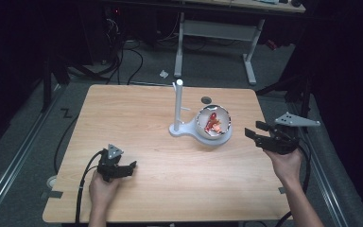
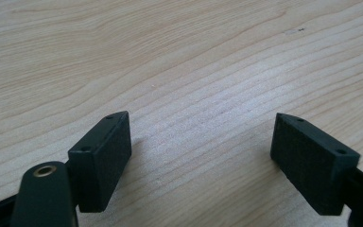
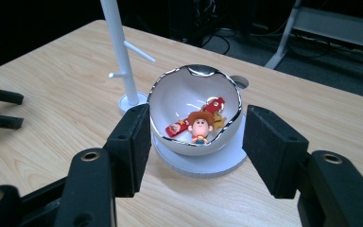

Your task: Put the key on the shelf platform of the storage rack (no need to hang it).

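A white bowl [image 1: 204, 115] with a silvery rim sits tilted on a round white base [image 1: 223, 138] right of the table's middle. Inside lie a small cowboy figure [image 3: 199, 126] and a red strip-shaped toy [image 3: 216, 105]. A white pole [image 1: 177, 104] with short pegs rises from the same base. My right gripper [image 1: 254, 130] hovers open just right of the bowl; in the right gripper view its jaws [image 3: 196, 146] frame the bowl [image 3: 179, 92]. My left gripper [image 1: 131, 169] rests low near the front left, open over bare wood [image 2: 201, 151].
The wooden table [image 1: 137, 118] has a round cable hole [image 1: 206, 100] behind the bowl. A white desk frame [image 1: 217, 30] and cables lie on the floor beyond the far edge. The right gripper is close to the table's right edge.
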A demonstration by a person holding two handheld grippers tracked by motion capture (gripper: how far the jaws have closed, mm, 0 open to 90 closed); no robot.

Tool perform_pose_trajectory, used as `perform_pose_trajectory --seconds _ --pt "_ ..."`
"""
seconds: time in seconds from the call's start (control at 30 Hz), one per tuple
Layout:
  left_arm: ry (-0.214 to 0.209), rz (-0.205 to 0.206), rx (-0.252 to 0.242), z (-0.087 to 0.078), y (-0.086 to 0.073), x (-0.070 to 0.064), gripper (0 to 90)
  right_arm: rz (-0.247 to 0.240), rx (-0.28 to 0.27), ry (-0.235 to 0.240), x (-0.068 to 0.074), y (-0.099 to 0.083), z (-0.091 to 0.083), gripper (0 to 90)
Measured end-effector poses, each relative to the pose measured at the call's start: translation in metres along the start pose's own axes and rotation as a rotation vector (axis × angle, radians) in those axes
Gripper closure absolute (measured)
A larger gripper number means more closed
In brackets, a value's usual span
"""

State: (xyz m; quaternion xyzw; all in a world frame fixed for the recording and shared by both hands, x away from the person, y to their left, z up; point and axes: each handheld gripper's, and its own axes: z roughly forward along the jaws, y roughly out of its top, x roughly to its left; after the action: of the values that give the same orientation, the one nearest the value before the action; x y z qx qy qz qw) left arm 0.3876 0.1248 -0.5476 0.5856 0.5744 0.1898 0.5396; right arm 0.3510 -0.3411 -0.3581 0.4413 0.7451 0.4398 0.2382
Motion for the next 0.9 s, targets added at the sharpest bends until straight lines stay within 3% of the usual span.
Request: perform_pose_trajectory --seconds 0.07,0.2,0.9 --pt "-0.001 -0.002 0.000 0.000 0.000 0.000 21.5 0.003 -0.019 0.005 0.002 -0.002 -0.002 43.2" --pt "-0.001 -0.002 0.000 0.000 0.000 0.000 21.5 -0.003 -0.001 -0.014 0.002 -0.011 0.000 43.3" --pt "0.001 0.000 0.000 0.000 0.000 0.000 21.3 0.055 -0.018 0.029 0.014 -0.055 0.001 43.3"
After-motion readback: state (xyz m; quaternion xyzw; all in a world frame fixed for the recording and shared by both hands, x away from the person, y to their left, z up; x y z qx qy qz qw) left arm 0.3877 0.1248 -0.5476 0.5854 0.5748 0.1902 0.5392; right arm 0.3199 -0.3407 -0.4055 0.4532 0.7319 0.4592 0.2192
